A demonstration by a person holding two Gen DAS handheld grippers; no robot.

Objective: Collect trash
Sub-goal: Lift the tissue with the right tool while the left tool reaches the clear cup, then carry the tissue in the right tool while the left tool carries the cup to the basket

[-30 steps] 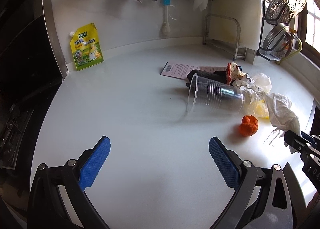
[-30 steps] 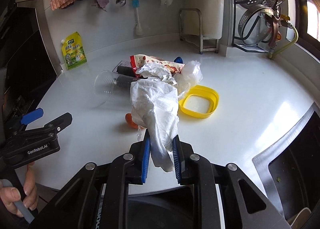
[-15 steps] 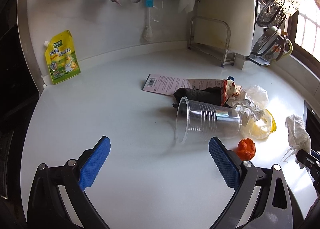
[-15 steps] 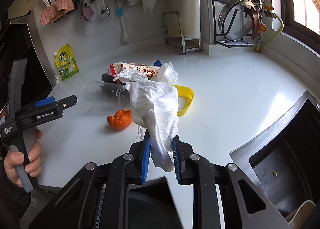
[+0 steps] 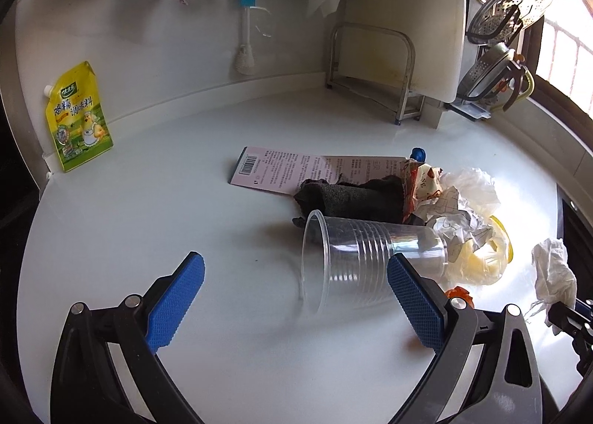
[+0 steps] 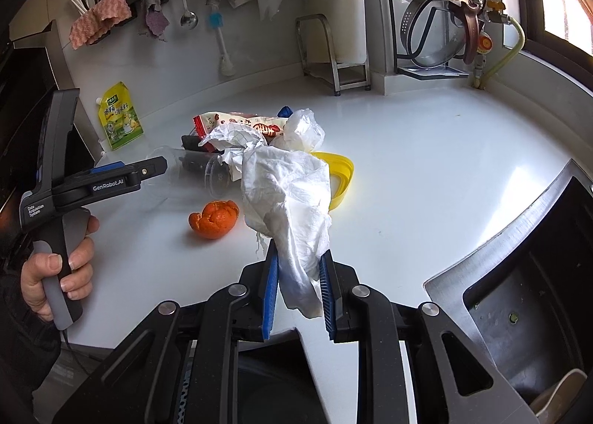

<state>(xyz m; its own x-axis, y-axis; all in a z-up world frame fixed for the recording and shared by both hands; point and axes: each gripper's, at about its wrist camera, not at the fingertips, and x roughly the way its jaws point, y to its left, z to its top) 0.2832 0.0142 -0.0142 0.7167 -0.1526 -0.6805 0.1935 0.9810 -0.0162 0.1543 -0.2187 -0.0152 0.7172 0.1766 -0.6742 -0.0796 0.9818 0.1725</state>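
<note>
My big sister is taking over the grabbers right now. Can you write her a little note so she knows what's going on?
Right gripper: jaws shut on the white tissue, lifted off the counter.
Left gripper: jaws open, empty, aimed at the clear plastic cup lying on its side.
On the counter: orange peel, crumpled paper, snack wrapper, yellow lid, dark cloth, printed card.
Done: tissue picked up.
Left: bin the tissue, then collect the rest. No bin is in view.
</note>
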